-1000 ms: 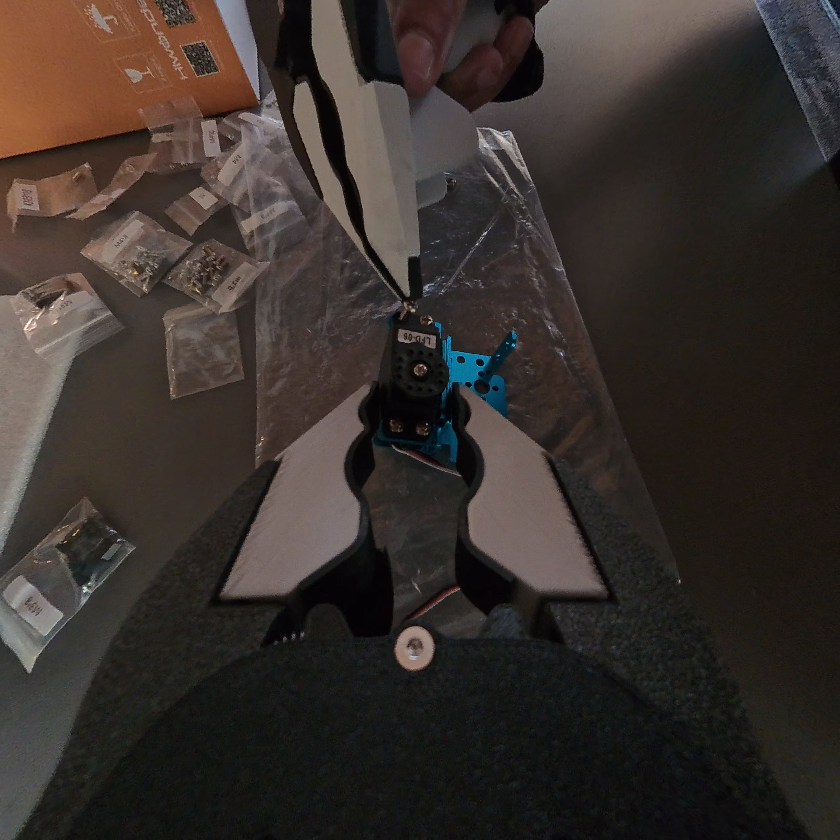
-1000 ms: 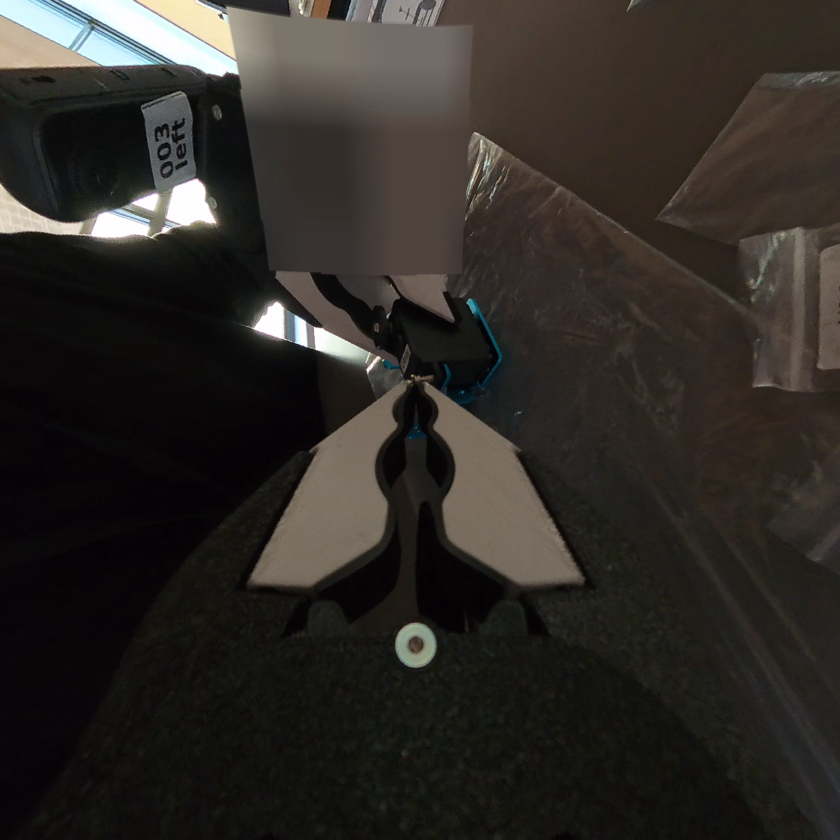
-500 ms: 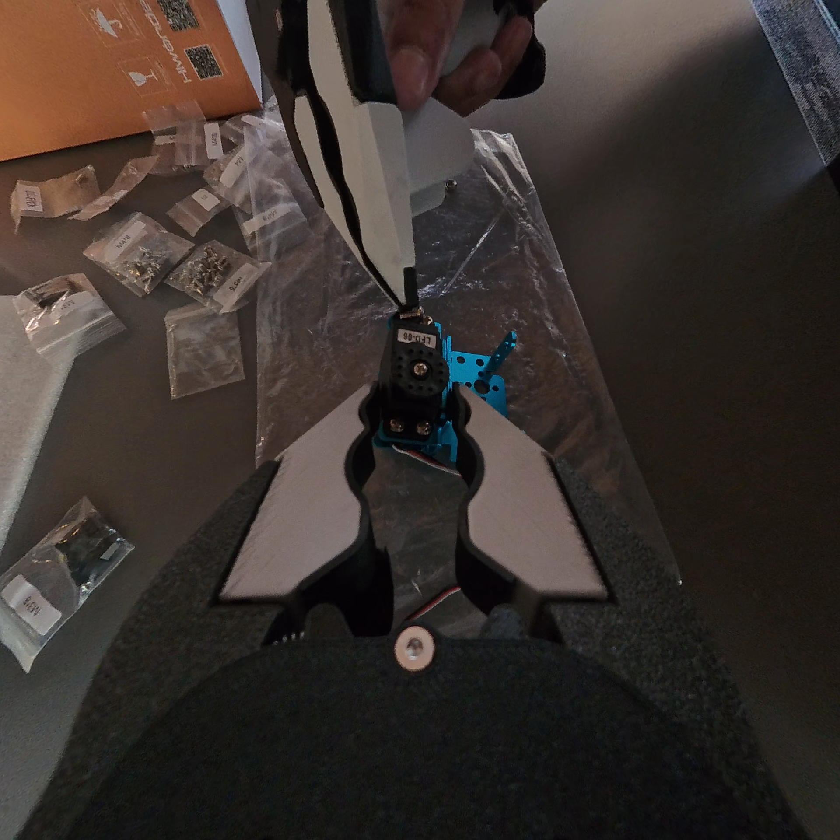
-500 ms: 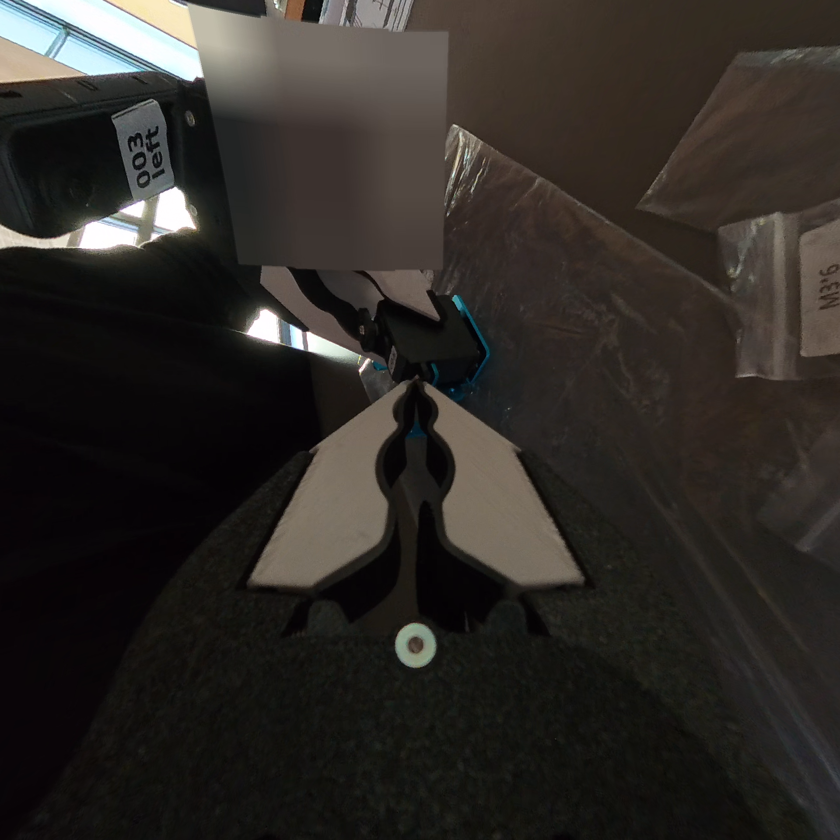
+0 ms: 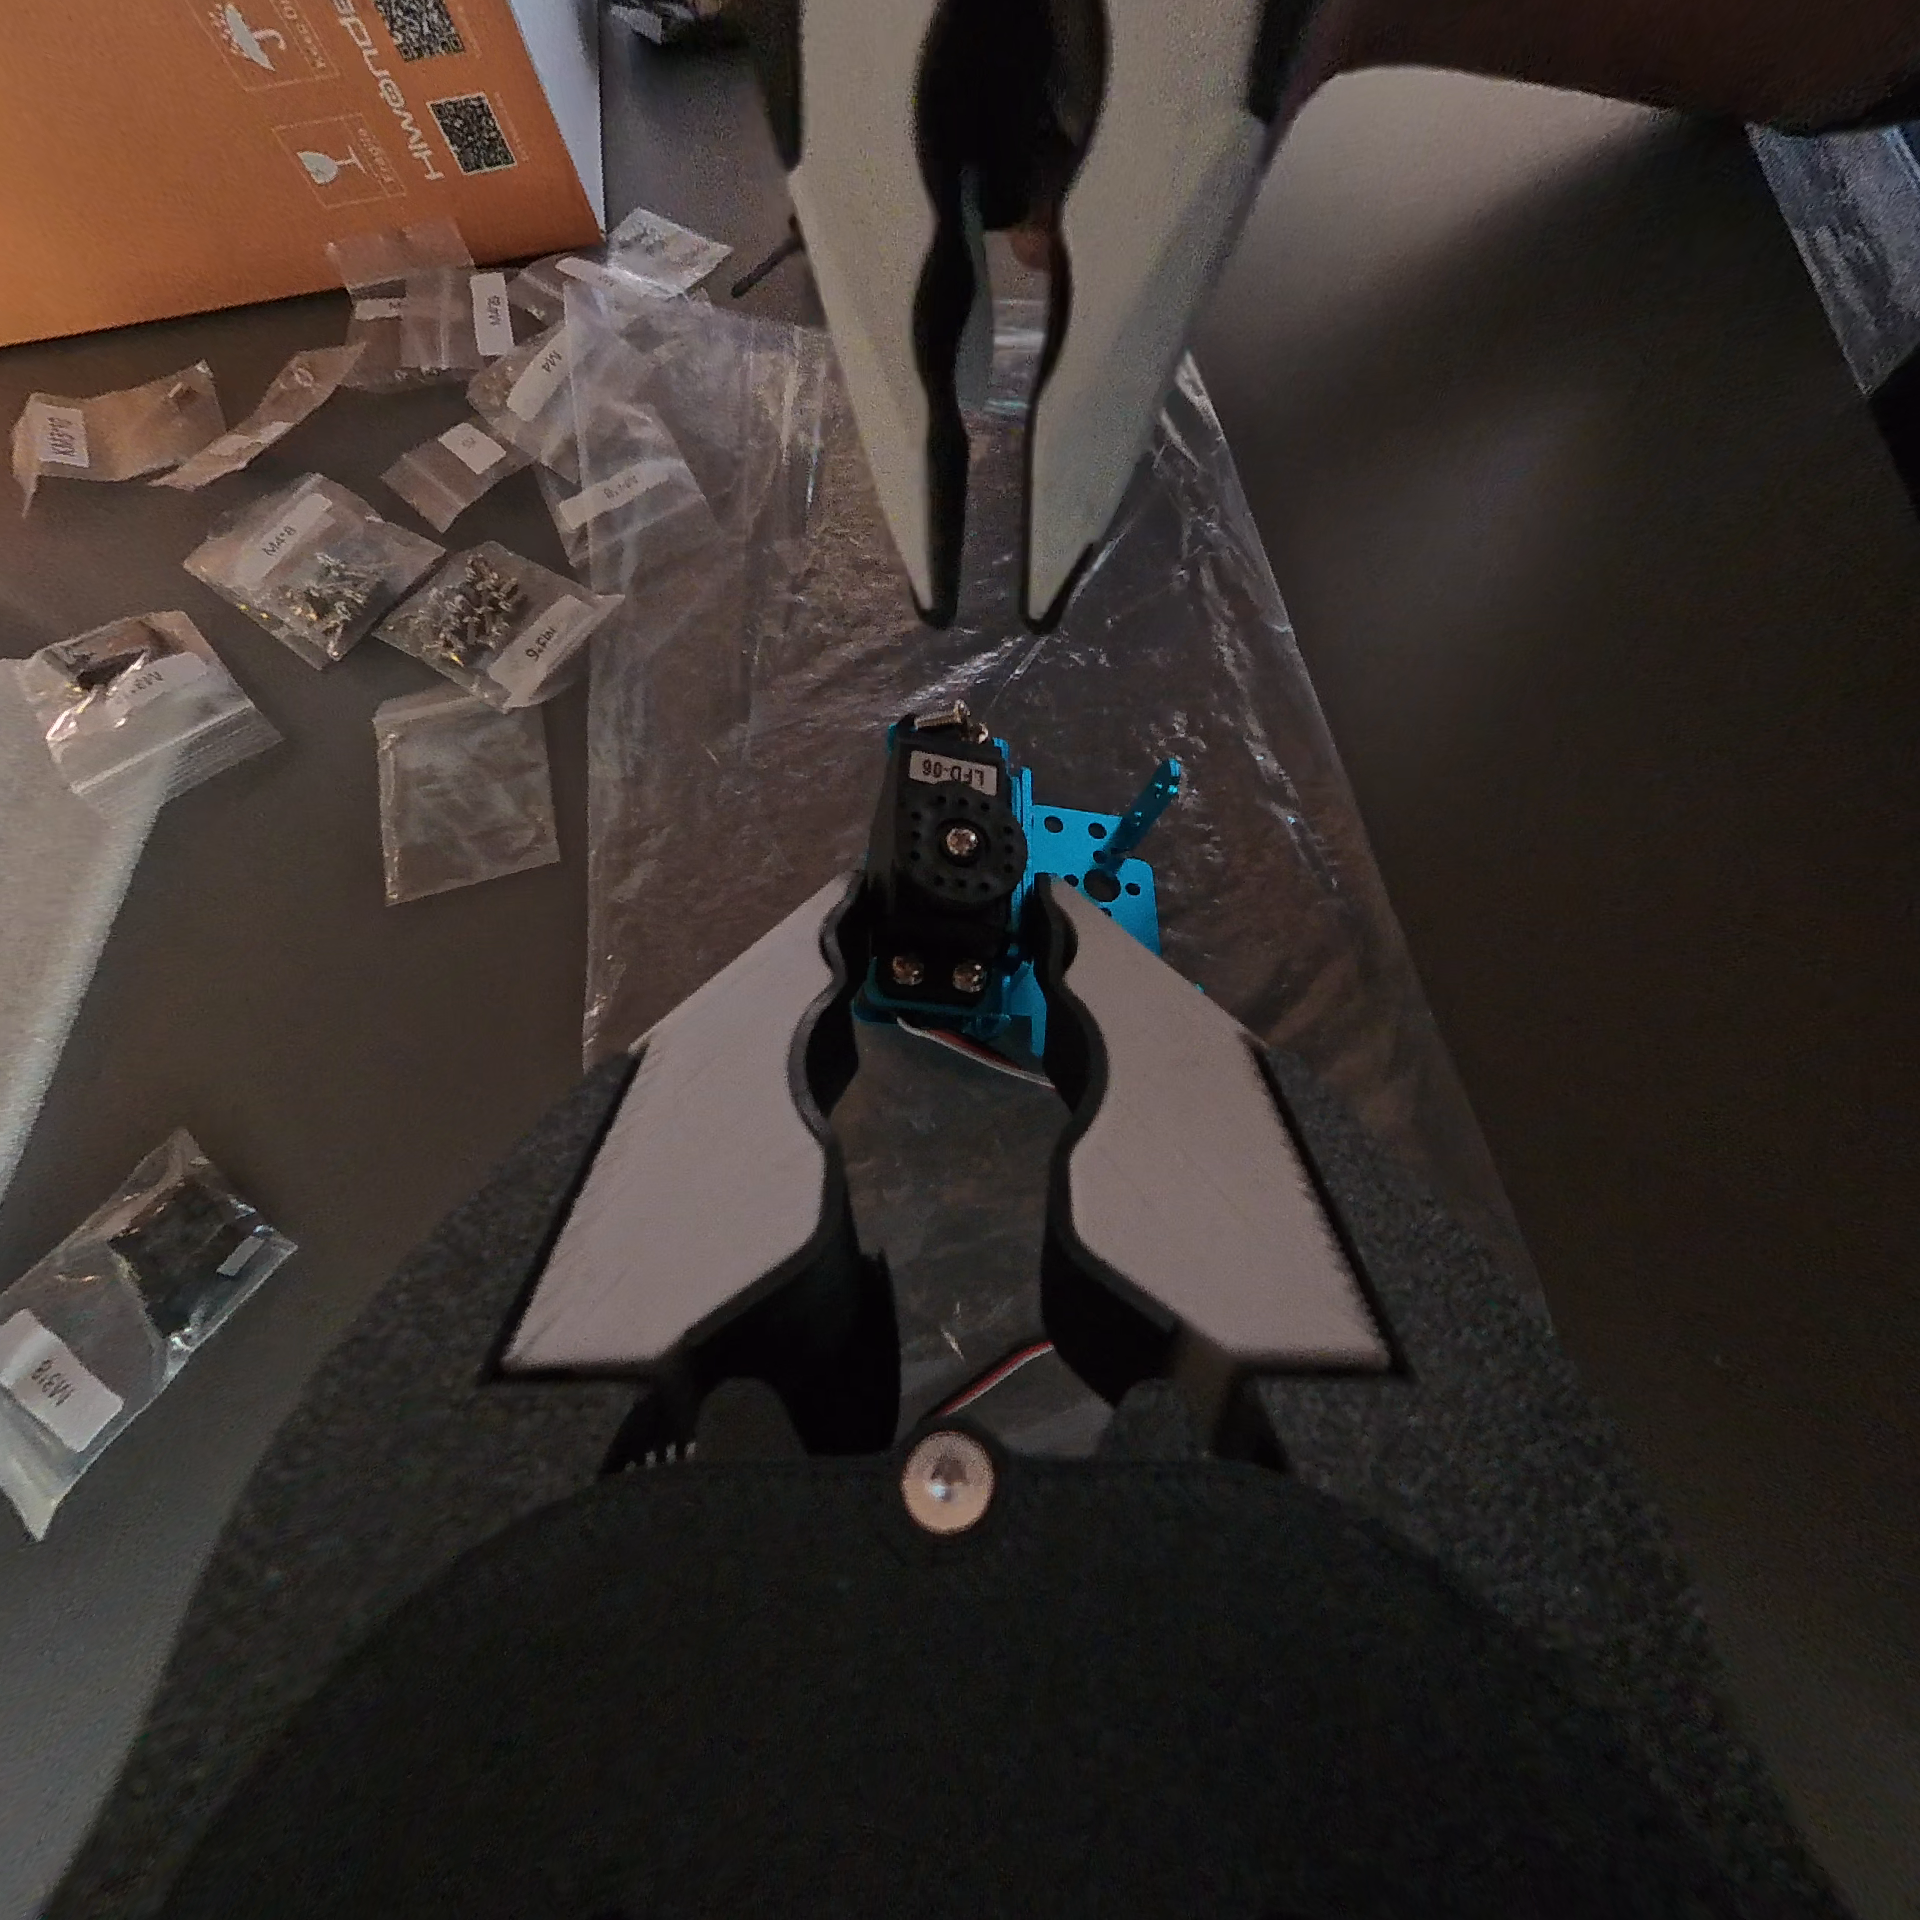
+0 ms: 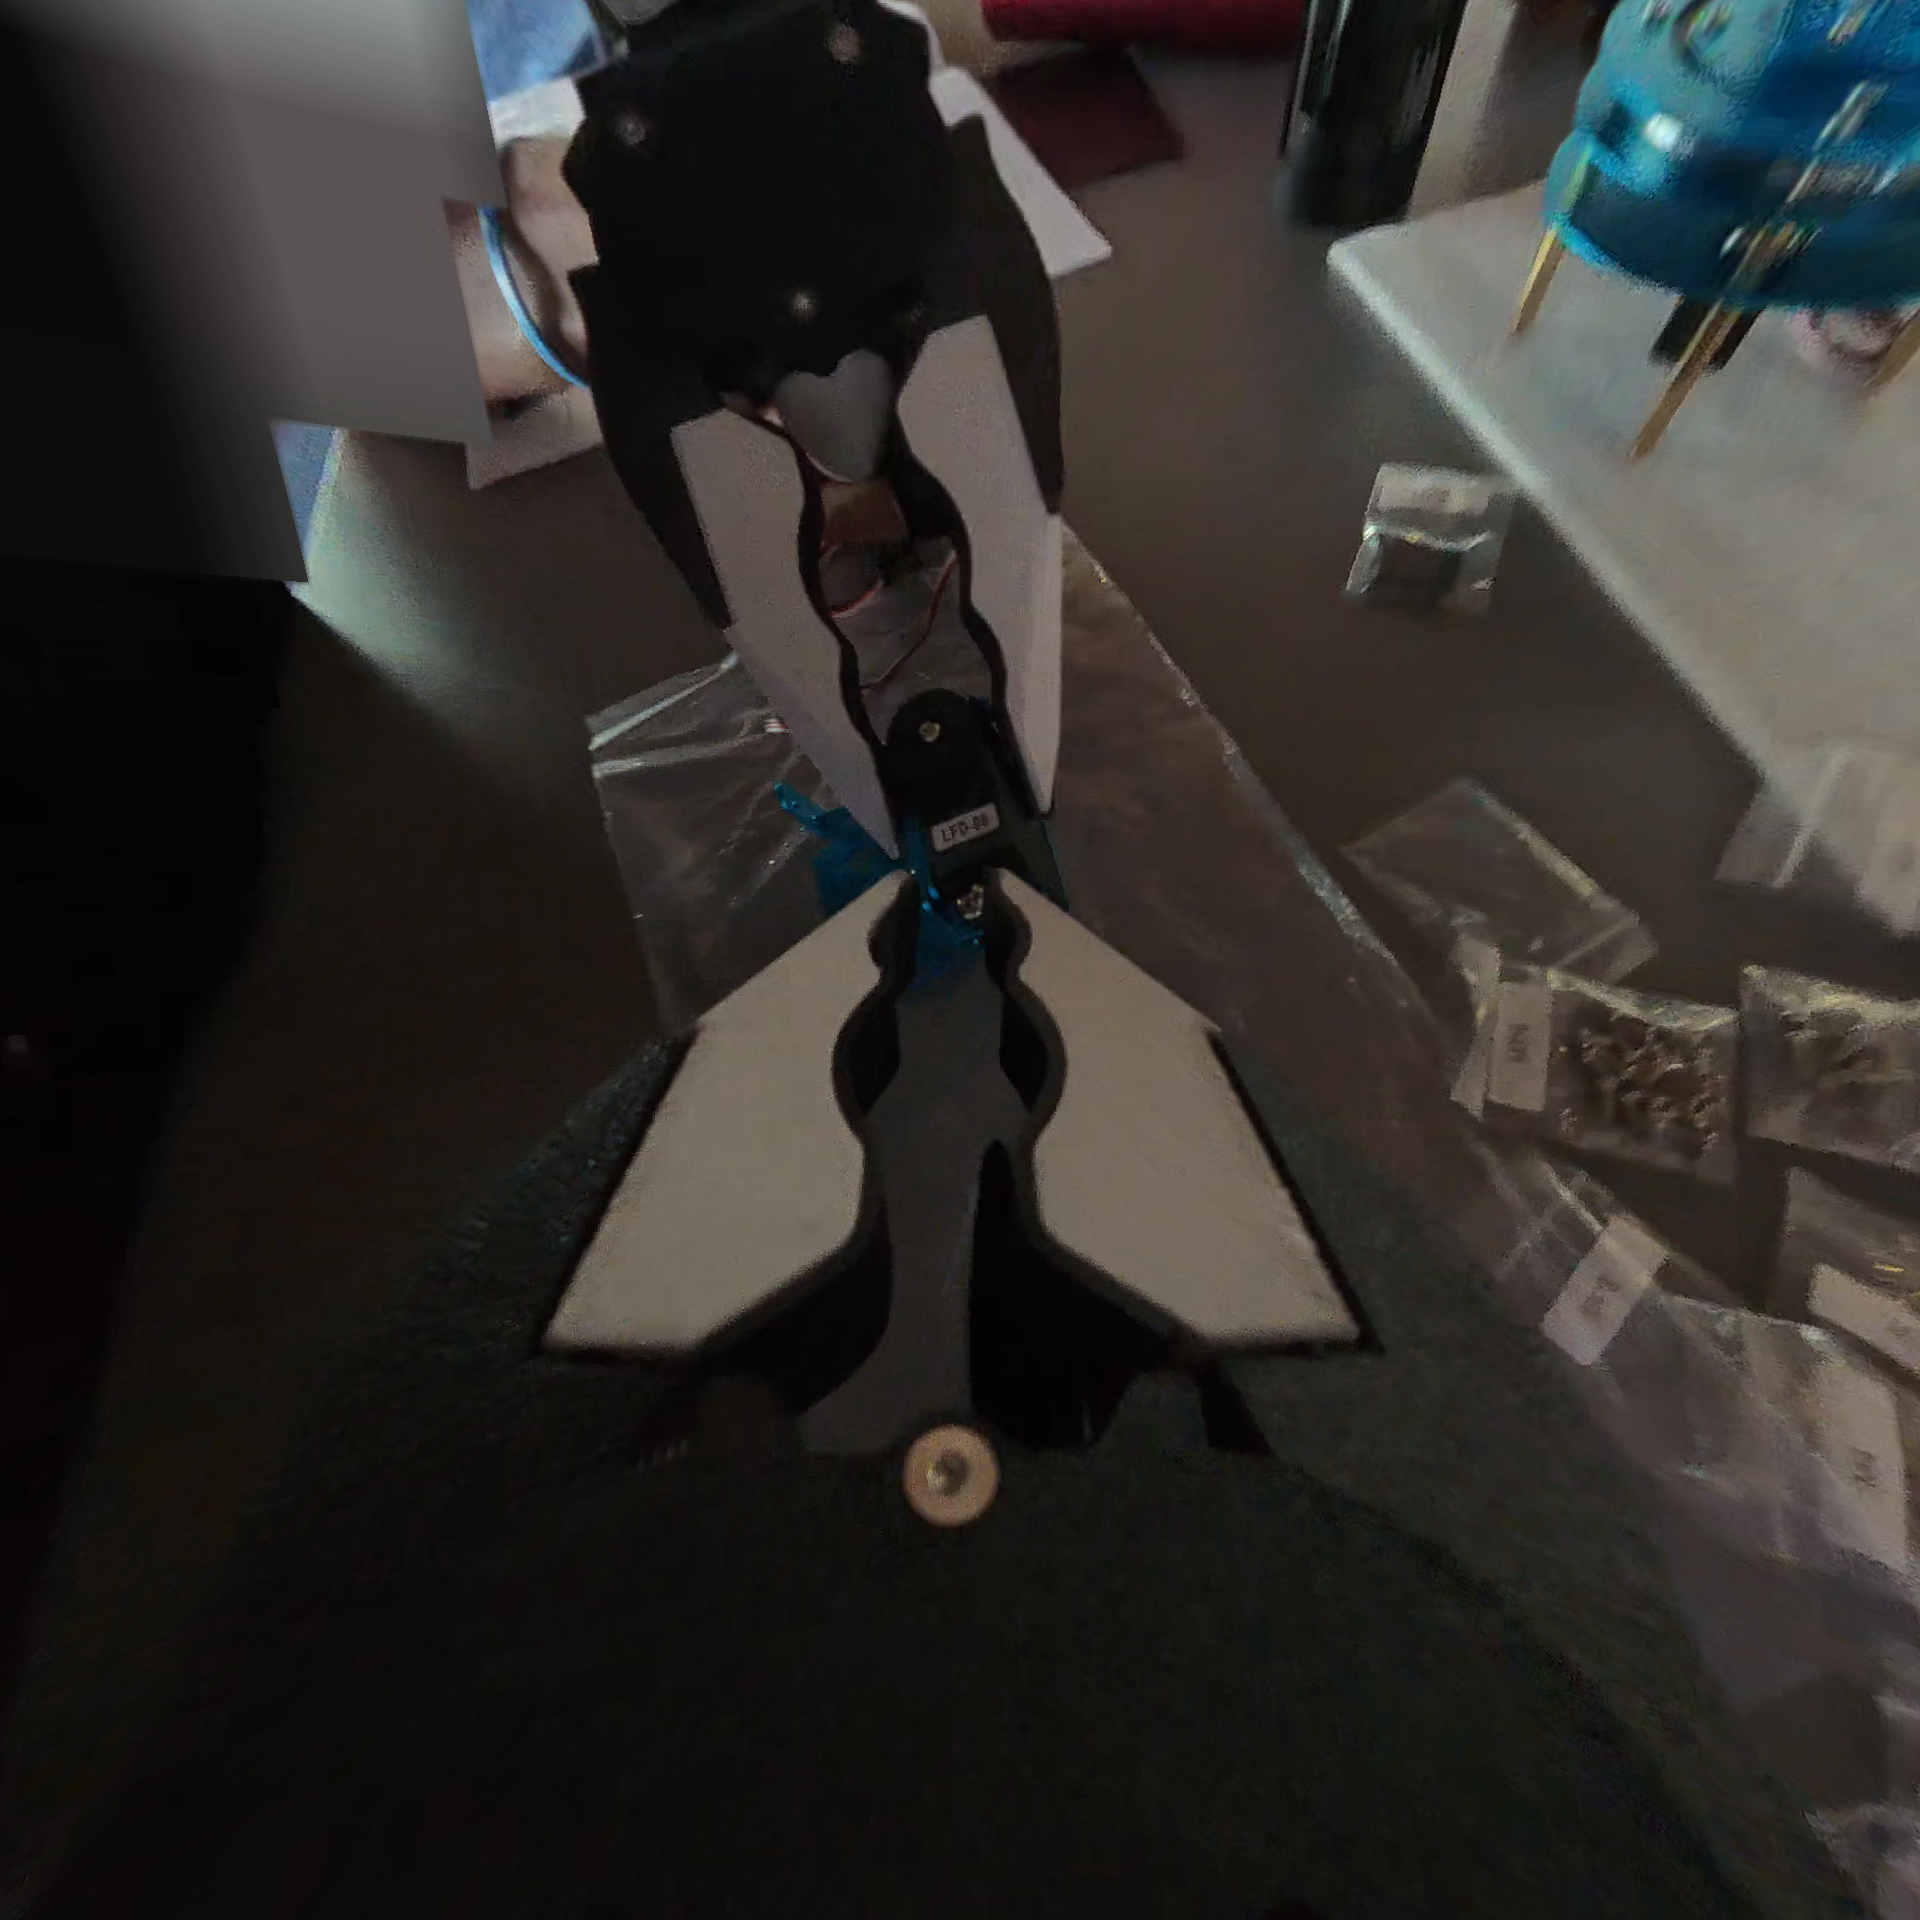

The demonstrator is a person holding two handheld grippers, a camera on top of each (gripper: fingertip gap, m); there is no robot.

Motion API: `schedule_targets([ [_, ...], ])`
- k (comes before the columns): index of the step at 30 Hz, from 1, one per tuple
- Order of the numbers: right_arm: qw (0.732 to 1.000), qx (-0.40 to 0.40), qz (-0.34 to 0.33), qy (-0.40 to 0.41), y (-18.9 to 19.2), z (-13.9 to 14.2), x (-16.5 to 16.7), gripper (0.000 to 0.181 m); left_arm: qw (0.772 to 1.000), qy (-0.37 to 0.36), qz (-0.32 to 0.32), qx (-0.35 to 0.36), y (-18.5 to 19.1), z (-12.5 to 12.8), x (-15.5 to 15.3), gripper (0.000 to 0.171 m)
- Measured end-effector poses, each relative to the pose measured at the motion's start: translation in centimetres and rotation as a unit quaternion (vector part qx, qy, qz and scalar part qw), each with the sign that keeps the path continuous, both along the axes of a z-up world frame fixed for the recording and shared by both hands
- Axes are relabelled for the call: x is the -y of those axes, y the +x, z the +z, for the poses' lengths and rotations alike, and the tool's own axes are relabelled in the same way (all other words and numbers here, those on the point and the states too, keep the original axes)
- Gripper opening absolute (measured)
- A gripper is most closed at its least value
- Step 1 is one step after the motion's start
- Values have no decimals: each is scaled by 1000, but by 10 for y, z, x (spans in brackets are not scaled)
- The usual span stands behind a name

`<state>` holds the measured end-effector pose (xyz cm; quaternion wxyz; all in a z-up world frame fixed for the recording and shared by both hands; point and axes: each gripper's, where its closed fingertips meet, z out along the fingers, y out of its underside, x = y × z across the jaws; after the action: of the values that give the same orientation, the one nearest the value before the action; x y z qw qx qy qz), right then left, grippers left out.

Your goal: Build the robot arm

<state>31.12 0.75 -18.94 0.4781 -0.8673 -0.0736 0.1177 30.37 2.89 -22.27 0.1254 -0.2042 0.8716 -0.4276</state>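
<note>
Dark table (image 5: pixel 1558 727) strewn with small plastic bags (image 5: pixel 312 571), orange box (image 5: pixel 208 156).

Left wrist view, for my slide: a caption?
Left claw grips a black servo on a blue bracket; right claw hovers open.

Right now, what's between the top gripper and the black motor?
Only crinkly clear plastic sheet under an open gap between the right gripper and black servo motor, seen in the left wrist view.

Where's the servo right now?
Centre of the left wrist view: the servo stands in a blue bracket on a plastic sheet, clamped by the left claw, with the open right claw beyond.
</note>
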Motion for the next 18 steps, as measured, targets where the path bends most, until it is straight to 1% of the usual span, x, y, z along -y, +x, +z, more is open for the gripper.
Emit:
schedule_targets([
  [2, 1000, 30, -3, 5, -4, -3, -1, 20, 1000, 0, 0, 0, 0, 0, 0, 31],
  [5, 999, 35, -1, -8, -6, -9, -1, 27, 1000, 1, 0, 1, 0, 0, 0, 31],
  [9, 999, 46, 16, -14, -9, -12, -1, 28, 1000, 2, 0, 3, 0, 0, 0, 31],
  [13, 997, 73, 15, -5, -8, -10, -4, 29, 1000, 1, 1, 2, 0, 0, 0, 31],
  [15, 997, 74, 19, -13, -10, -14, -5, 29, 1000, 1, 1, 1, 0, 0, 0, 31],
  [16, 997, 76, 13, -11, -8, -15, -6, 28, 1000, 1, 1, 2, 0, 0, 0, 31],
  [18, 997, 71, 12, -8, -7, -14, -6, 21, 1000, 2, 1, 3, 0, 0, 0, 31],
])
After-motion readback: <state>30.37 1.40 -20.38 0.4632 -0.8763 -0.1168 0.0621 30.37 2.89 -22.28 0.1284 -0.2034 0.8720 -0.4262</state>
